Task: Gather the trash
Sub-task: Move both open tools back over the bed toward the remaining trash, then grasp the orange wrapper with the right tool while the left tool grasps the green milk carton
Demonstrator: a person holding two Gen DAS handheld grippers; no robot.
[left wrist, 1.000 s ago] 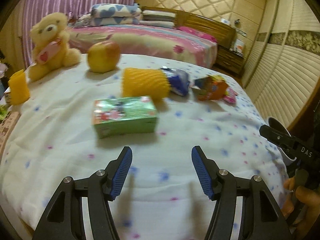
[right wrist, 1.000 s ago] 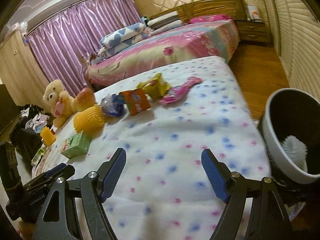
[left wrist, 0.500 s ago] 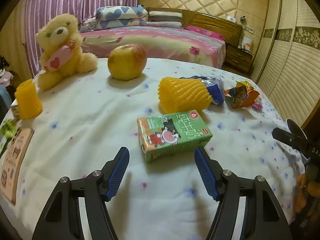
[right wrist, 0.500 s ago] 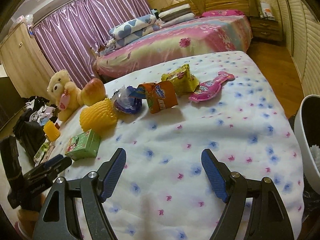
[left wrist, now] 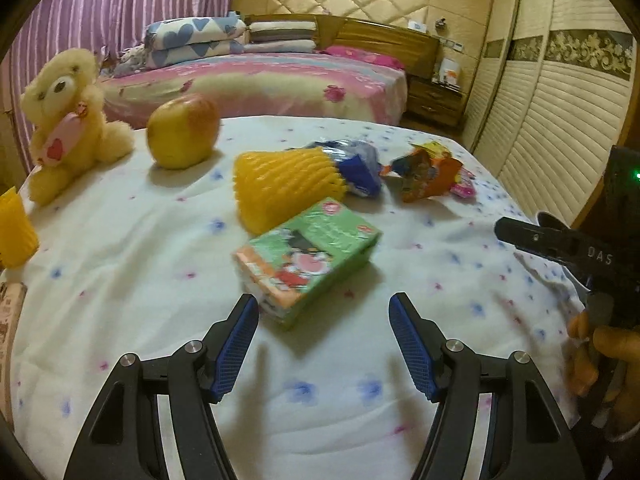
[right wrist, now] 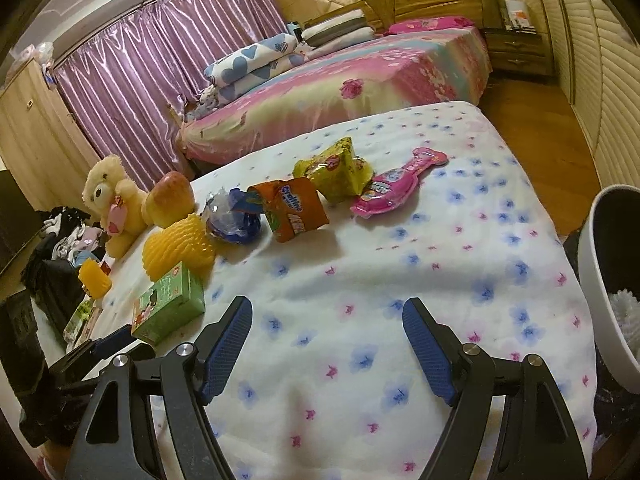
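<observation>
I hold the left hand-held gripper [left wrist: 320,334] wide open, empty, carton [left wrist: 306,258] at twelve o'clock, lined up for grabbing; right hand-held gripper [right wrist: 326,336] open, idle.

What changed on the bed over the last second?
The left gripper has closed in on the green carton, fingers open around its near end. The right gripper swung left, away from the white bin. Nothing grasped; trash unmoved.

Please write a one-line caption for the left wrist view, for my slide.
Open left gripper approaching a green carton lying on the flowered sheet, yellow foam net and wrappers behind.
</observation>
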